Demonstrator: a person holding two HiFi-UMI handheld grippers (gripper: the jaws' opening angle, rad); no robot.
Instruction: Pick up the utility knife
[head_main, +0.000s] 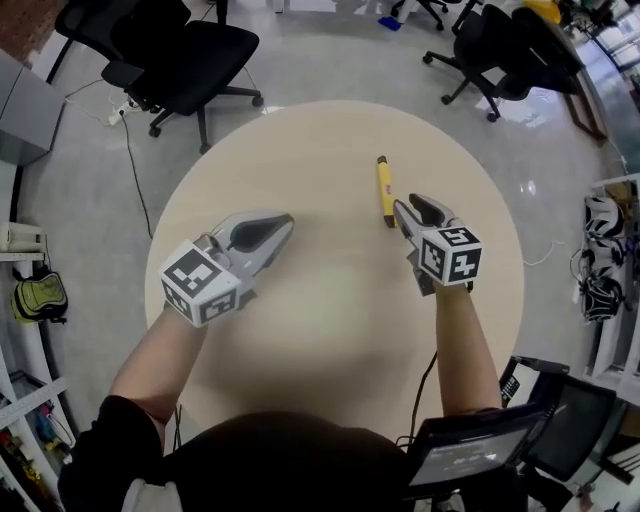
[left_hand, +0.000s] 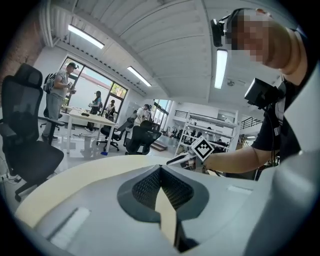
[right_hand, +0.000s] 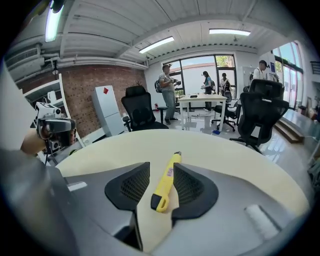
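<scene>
While I look down from the head view, the yellow utility knife (head_main: 385, 190) lies flat on the round tabletop (head_main: 320, 330), right of centre. Its near end sits between the tips of my right hand-held gripper (head_main: 415, 207). That gripper's jaws stand apart, one pad either side of the handle, neither pressing it. My left hand-held gripper (head_main: 283, 222) is over the tabletop's left half, well apart from the knife, its jaws together on nothing.
</scene>
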